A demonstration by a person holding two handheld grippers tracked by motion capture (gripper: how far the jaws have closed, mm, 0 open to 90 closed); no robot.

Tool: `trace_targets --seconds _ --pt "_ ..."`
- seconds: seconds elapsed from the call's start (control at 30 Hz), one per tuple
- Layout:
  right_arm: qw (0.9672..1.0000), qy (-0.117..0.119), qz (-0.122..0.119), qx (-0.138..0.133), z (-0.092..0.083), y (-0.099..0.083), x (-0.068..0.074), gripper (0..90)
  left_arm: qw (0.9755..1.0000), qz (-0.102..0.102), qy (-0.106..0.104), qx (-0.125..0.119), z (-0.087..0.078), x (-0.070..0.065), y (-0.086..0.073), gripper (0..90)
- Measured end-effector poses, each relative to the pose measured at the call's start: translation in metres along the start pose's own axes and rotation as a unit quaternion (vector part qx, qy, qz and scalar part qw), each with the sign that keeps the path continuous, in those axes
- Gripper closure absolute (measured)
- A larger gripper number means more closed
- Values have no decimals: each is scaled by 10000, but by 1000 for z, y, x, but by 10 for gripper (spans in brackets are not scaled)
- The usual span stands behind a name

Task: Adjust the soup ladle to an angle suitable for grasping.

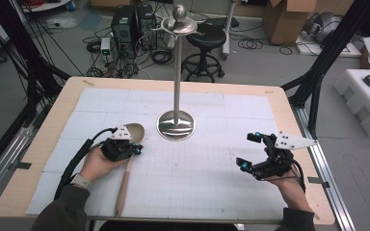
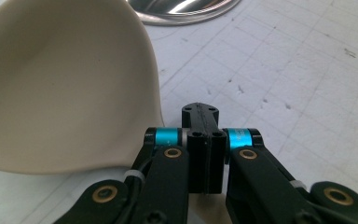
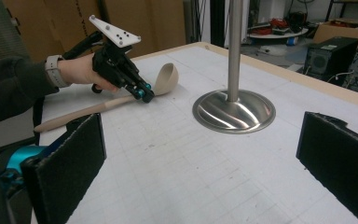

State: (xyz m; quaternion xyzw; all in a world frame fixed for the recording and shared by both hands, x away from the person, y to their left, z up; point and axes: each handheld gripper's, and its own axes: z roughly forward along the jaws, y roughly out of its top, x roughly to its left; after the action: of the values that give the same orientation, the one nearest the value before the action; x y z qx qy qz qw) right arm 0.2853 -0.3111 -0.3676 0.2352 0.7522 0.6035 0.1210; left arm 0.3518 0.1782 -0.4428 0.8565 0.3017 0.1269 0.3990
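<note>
A beige wooden spoon (image 1: 124,185) lies on the white mat, bowl toward the stand and handle toward the front edge. My left gripper (image 1: 138,149) is shut, its tips pressed together right at the spoon's neck, just beside the bowl (image 2: 65,84). In the left gripper view (image 2: 206,122) no gap shows between the jaws and the handle passes underneath them. The right gripper view shows the same gripper (image 3: 142,94) down at the spoon (image 3: 165,78). My right gripper (image 1: 249,150) hovers at the right of the mat, open and holding nothing (image 3: 200,163).
A tall chrome stand (image 1: 176,126) with a round base and hooked top rises from the middle of the table (image 1: 294,125); its base (image 3: 233,112) lies between the two grippers. A stool, computers and cables are on the floor beyond the far edge.
</note>
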Motion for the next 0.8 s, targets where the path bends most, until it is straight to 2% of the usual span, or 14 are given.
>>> trace_targets --seconds 0.33,0.53,0.7,0.8 --pt "10000 15 -16 45 3 -1 0 3 9997 -177 180 36 -15 12 -12 900" --pt "10000 8 -11 67 4 -1 0 4 9990 -311 287 -120 -26 17 -23 900" --pt "9999 9 12 103 5 -2 0 3 9985 -350 430 -8 -34 21 -29 900" --pt "9999 14 22 106 6 -2 0 3 9983 -371 443 34 -38 24 -33 900"
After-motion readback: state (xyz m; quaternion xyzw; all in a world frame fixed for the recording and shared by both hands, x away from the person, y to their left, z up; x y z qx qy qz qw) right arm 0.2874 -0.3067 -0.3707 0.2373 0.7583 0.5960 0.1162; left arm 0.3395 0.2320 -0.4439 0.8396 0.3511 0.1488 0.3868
